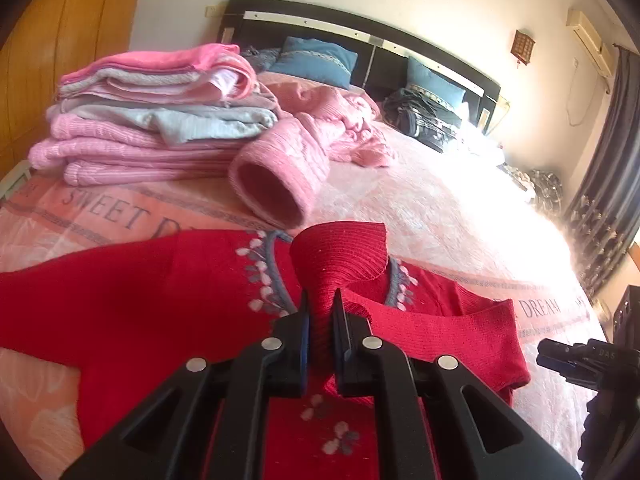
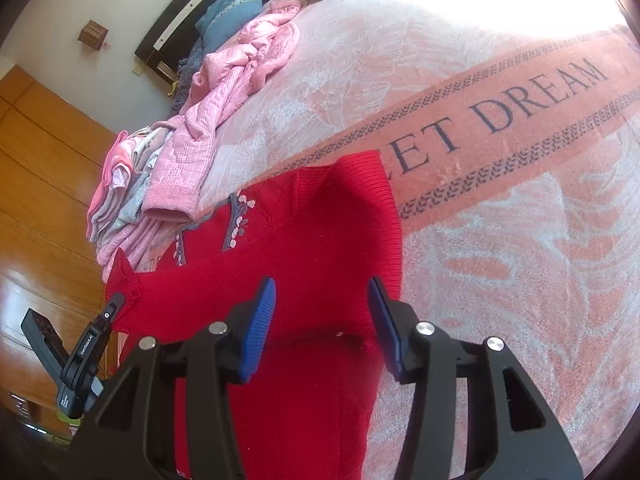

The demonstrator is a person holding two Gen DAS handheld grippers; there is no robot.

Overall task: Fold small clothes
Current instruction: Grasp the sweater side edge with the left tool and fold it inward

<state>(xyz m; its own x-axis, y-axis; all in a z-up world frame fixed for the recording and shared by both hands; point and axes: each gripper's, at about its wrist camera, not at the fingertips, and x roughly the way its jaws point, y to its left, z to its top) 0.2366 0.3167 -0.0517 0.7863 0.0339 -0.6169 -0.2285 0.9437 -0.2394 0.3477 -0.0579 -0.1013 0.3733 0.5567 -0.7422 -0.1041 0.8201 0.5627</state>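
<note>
Pinching a ribbed cuff of the red knitted sweater with flower embroidery [image 1: 160, 292] in the left gripper [image 1: 320, 320], lifted to fold inward over the pink bed [image 2: 500, 240]; right gripper [image 2: 322, 320] jaws spread, empty above the hem.

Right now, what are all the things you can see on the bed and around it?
red sweater: one, red with grey-and-white flowers, spread on the near bed, cuff pinched
folded clothes stack: one, pink and grey, far left
loose pink sweater: one, pink, beside the stack
bedspread: one, pink-and-white, lettered
pillows: two, blue, at the headboard
dark clothes: one heap, far right
left gripper: one, black, jaws shut on the red cuff
right gripper: one, black with blue pads, jaws open over the sweater
</note>
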